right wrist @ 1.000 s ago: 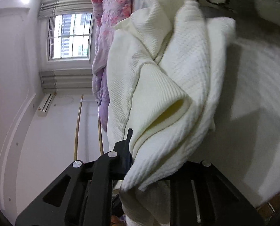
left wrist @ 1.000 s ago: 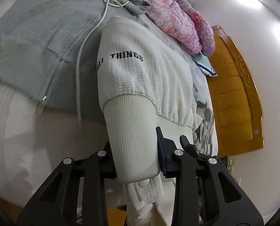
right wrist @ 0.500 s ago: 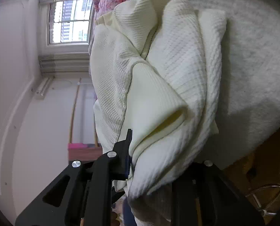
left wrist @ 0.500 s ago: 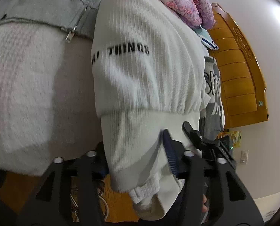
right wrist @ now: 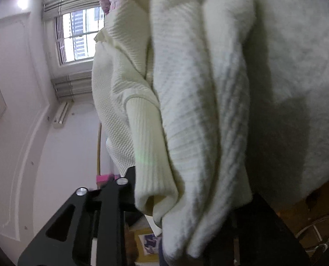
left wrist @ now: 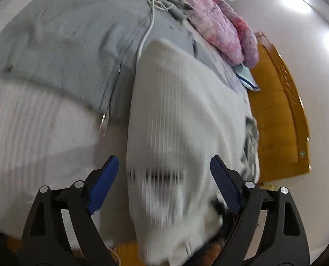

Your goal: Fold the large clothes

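Note:
A cream knitted sweater (left wrist: 177, 119) with black lettering lies on the pale bed cover (left wrist: 31, 137), blurred by motion. My left gripper (left wrist: 166, 177) is open, its blue-padded fingers (left wrist: 102, 181) apart on either side of the sweater's lower part, holding nothing. In the right wrist view the same sweater (right wrist: 186, 110) hangs in folds close to the camera, a ribbed cuff (right wrist: 151, 168) lowest. My right gripper (right wrist: 182, 199) is mostly covered by the cloth; the sweater drapes over its fingers and I cannot see how the jaws stand.
A grey zip hoodie (left wrist: 80, 35) with a white drawstring lies spread beyond the sweater. A pink fluffy garment (left wrist: 217, 20) lies at the far end by the wooden headboard (left wrist: 279, 119). A window (right wrist: 80, 35) and white wall are to the right gripper's left.
My left gripper has opened and let go of the sweater's ribbed hem, which has dropped onto the bed. The right gripper has shifted, and the sweater folds still hang over it.

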Demonstrator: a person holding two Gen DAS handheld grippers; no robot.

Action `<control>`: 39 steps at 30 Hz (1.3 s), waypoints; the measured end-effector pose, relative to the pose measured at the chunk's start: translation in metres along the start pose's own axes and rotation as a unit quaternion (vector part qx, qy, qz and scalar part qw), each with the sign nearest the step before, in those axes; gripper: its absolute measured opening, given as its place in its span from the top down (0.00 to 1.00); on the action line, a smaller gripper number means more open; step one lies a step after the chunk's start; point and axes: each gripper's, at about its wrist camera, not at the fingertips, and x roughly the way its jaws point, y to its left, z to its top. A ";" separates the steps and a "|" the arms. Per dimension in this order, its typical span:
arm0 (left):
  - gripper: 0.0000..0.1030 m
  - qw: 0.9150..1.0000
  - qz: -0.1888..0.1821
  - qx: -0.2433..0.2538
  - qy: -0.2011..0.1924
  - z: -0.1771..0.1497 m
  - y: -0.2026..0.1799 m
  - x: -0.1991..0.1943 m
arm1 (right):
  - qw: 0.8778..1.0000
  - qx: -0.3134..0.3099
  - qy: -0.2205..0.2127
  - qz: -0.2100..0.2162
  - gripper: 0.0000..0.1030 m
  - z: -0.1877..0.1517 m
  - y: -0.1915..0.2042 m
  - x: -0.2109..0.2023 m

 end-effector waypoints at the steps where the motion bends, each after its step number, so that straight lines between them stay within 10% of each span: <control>1: 0.17 1.000 0.001 -0.008 0.007 0.009 -0.002 0.009 | 1.000 -0.003 0.002 -0.002 0.78 0.001 0.006 -0.004; 13: 0.20 0.999 0.021 -0.027 0.005 0.059 -0.010 0.060 | 0.999 -0.028 -0.004 -0.032 0.82 0.007 0.017 -0.040; 17: 0.59 0.999 0.049 0.015 -0.006 0.051 -0.020 0.051 | 0.994 -0.081 -0.007 -0.077 0.82 0.001 0.047 -0.036; 27: 0.71 0.992 -0.040 0.066 -0.098 0.024 -0.071 -0.020 | 0.959 -0.266 -0.044 -0.092 0.84 -0.010 0.150 -0.082; 39: 0.71 0.949 -0.211 0.173 -0.158 0.042 -0.267 -0.029 | 0.912 -0.370 -0.176 -0.013 0.84 0.027 0.272 -0.202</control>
